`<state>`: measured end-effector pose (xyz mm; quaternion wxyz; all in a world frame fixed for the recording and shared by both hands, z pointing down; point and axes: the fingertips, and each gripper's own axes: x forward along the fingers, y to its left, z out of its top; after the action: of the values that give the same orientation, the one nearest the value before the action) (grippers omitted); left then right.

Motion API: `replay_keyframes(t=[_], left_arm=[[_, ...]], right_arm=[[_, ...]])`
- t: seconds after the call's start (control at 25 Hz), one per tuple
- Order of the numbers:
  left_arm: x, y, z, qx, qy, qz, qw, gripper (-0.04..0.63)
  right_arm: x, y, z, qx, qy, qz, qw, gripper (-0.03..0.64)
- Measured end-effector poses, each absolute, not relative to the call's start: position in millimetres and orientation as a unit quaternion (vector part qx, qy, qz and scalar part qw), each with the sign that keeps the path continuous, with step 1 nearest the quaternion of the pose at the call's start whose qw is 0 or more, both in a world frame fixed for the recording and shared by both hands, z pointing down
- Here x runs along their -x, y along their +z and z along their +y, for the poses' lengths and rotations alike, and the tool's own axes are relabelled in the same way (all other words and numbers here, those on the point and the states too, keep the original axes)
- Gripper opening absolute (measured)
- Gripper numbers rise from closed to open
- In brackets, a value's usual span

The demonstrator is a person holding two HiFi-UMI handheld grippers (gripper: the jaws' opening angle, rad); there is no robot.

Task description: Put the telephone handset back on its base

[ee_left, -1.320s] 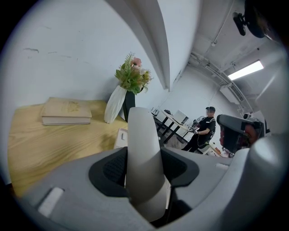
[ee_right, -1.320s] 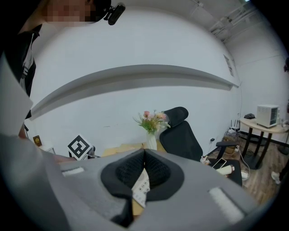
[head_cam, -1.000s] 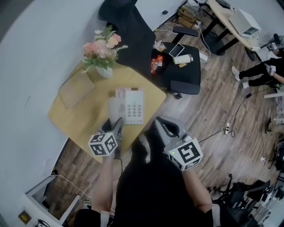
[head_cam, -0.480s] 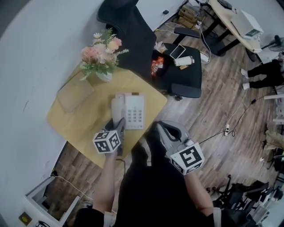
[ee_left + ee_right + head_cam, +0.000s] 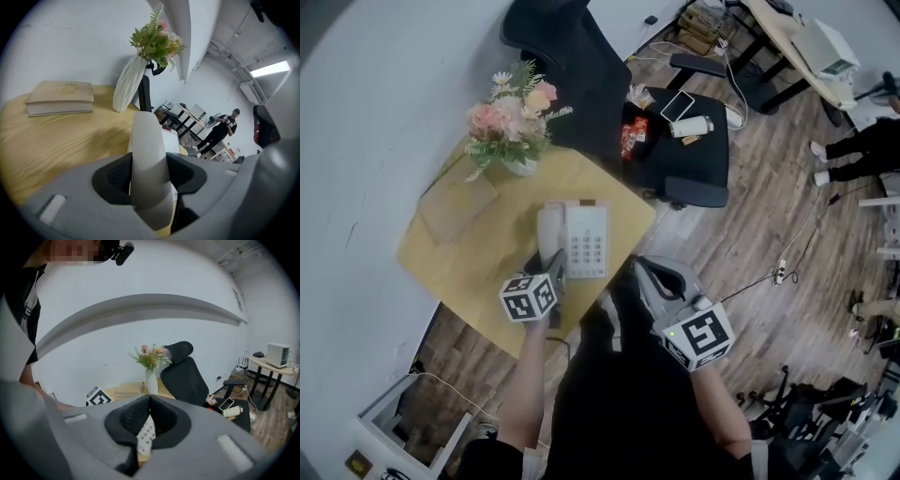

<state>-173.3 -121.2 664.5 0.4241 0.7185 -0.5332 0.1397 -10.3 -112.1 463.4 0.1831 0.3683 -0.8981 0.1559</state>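
The white handset (image 5: pixel 548 225) lies along the left side of the white telephone base (image 5: pixel 589 242) on the wooden table (image 5: pixel 469 258). My left gripper (image 5: pixel 548 264) is shut on the handset's near end. In the left gripper view the handset (image 5: pixel 147 150) rises from between the dark pads (image 5: pixel 119 176), with the base (image 5: pixel 173 140) just to its right. I cannot tell whether it rests in the cradle. My right gripper (image 5: pixel 636 269) hangs off the table's right edge, shut and empty. The base's keypad (image 5: pixel 146 434) shows below its closed jaws.
A vase of flowers (image 5: pixel 511 117) and a tan book (image 5: pixel 457 202) stand at the back of the table by the white wall. A black office chair (image 5: pixel 675 141) holding small items is behind the table. A person (image 5: pixel 220 131) stands far off.
The left gripper has carried the handset a little forward and closer to the base's left side. The right gripper has barely moved.
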Motion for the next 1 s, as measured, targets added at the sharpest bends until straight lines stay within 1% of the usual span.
replay_keyframes(t=[0.52, 1.0], left_arm=[[168, 672, -132, -0.725, 0.162, -0.530, 0.409, 0.221], [163, 681, -137, -0.725, 0.158, -0.526, 0.417, 0.221]], right_arm=[[13, 468, -119, -0.368, 0.159, -0.896, 0.190, 0.002], [12, 467, -117, -0.370, 0.159, -0.896, 0.189, 0.002]])
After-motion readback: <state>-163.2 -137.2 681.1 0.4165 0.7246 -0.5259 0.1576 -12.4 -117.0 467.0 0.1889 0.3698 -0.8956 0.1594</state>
